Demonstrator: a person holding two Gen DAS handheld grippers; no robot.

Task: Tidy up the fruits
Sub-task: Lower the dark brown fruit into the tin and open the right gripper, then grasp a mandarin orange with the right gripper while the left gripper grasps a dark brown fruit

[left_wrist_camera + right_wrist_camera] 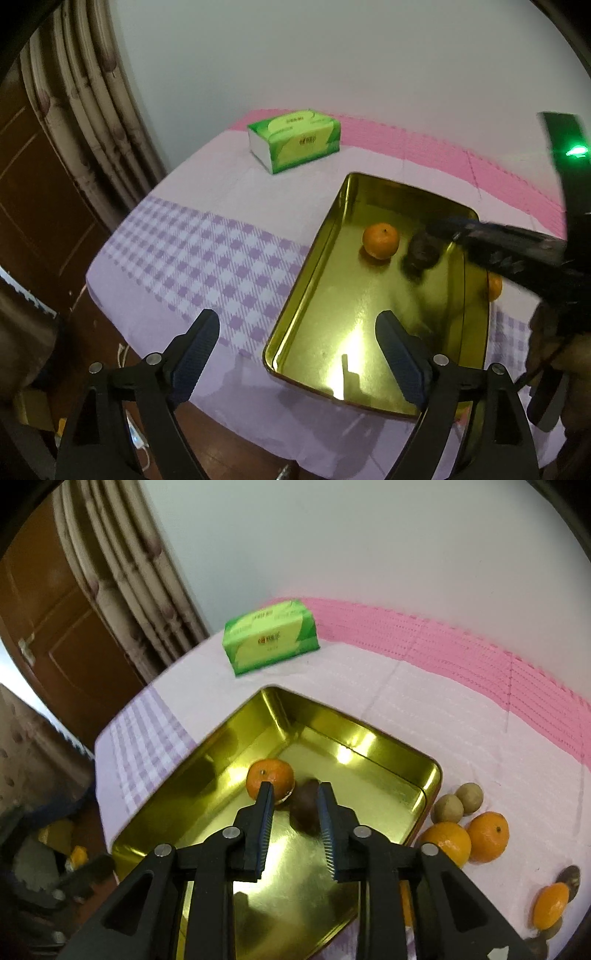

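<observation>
Ribbed right claw (295,794) gapes over glossy gold tray (369,738), round orange (269,775).

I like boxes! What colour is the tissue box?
Green, clearest in the left wrist view: tissue box.

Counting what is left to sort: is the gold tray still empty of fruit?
No, the gold tray already holds an orange and a dark brown fruit beside it.

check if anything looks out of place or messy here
Only that most fruit lies outside the gold tray: two oranges and two small brown fruits sit on the cloth beside its right wall, another orange farther right. Inside: one orange and a dark fruit.
</observation>
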